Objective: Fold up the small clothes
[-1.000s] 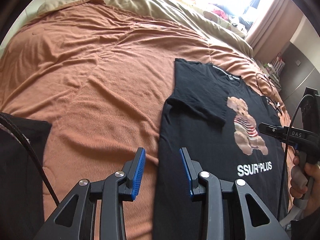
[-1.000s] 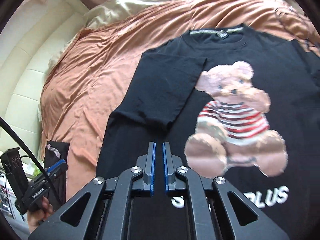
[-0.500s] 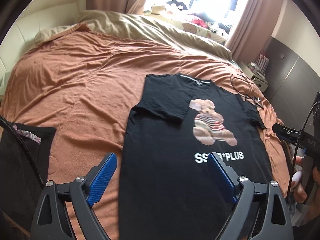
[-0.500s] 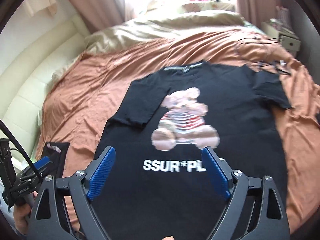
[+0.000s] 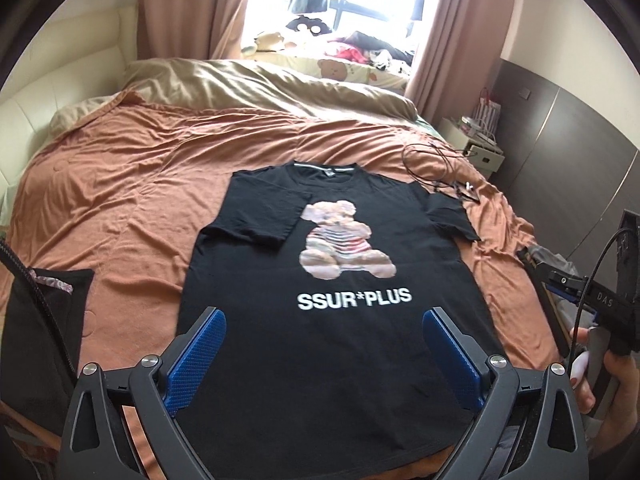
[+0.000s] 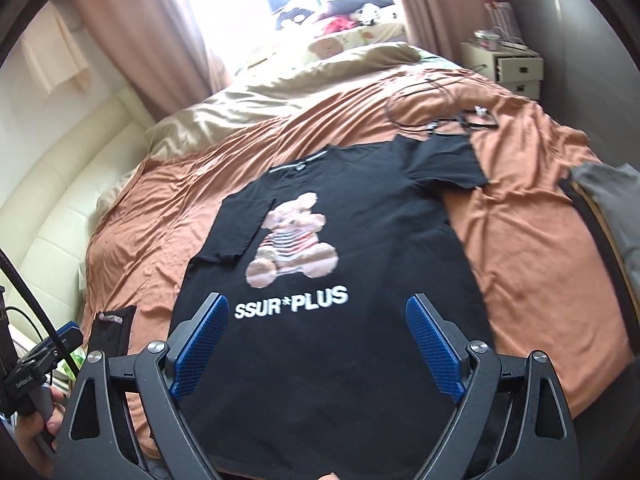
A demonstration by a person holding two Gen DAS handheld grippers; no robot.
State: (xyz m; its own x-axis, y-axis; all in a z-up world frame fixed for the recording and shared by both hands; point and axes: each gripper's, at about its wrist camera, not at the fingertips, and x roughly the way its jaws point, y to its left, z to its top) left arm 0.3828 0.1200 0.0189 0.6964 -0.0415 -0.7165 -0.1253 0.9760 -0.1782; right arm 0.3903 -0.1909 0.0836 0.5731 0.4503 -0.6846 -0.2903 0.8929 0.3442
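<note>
A black T-shirt [image 5: 332, 344] with a teddy bear print and white "SSUR*PLUS" lettering lies flat, front up, on the orange bedspread [image 5: 120, 184]. Its left sleeve [image 5: 260, 216] is folded in over the chest; its right sleeve [image 5: 448, 216] lies spread out. The shirt also shows in the right wrist view [image 6: 340, 320]. My left gripper [image 5: 324, 332] is open and empty, above the shirt's lower half. My right gripper [image 6: 316, 320] is open and empty, also above the lower half, and appears at the right edge of the left wrist view [image 5: 592, 304].
A black garment [image 5: 40, 340] lies on the bed at the left. Black cables [image 5: 440, 172] lie on the bed beyond the right sleeve. A grey item [image 6: 608, 216] sits at the bed's right edge. A tan duvet [image 5: 260, 88], a bedside cabinet [image 6: 516, 68] and a window are behind.
Both grippers have pulled back from the shirt and opened wide; the right was shut a second ago. The left sleeve stays folded onto the chest.
</note>
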